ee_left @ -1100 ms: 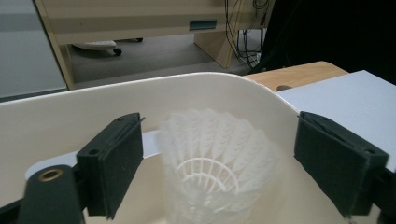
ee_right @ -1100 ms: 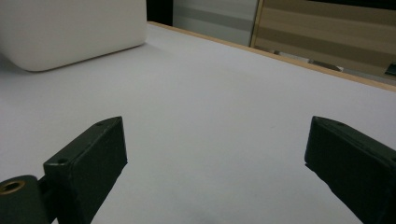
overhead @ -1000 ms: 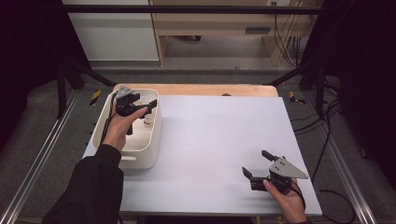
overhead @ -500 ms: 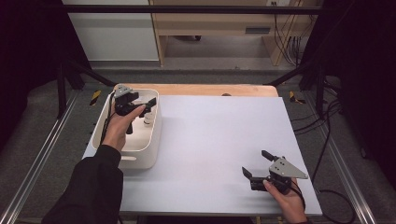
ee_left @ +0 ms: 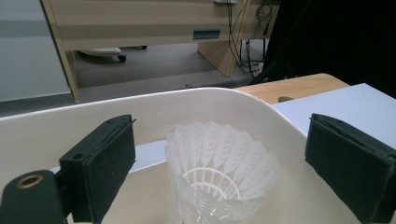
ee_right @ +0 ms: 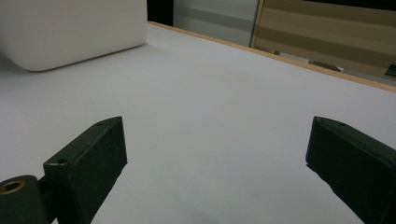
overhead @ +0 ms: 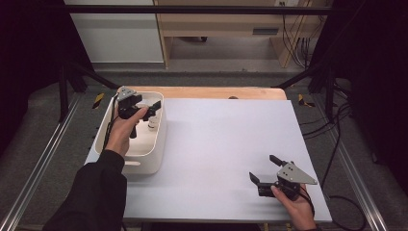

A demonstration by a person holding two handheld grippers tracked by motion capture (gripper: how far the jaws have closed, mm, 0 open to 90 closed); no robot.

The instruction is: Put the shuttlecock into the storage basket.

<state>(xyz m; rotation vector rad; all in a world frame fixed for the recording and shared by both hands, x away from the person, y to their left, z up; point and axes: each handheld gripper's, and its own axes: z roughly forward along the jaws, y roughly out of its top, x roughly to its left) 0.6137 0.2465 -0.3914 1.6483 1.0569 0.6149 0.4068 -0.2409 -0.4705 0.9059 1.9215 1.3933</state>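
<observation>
A white plastic shuttlecock (ee_left: 219, 170) stands skirt up inside a white bin (overhead: 144, 161) at the table's left; from the high view the shuttlecock (overhead: 153, 123) is a small pale shape. My left gripper (overhead: 146, 115) hangs over the bin with the shuttlecock between its jaws. The jaws have just been opening, and neither pad (ee_left: 100, 163) touches the skirt. My right gripper (overhead: 263, 167) rests low near the table's front right, open, with only bare tabletop between its fingers (ee_right: 88, 161).
A pale grey sheet (overhead: 226, 139) covers the table, with a wooden strip (overhead: 207, 92) along the far edge. The bin's outer wall (ee_right: 70, 28) lies far off in the right gripper view. Beyond the table are a wooden bench and cables on the floor.
The left gripper's jaws look slightly wider apart around the shuttlecock. Both hands have stayed where they were.
</observation>
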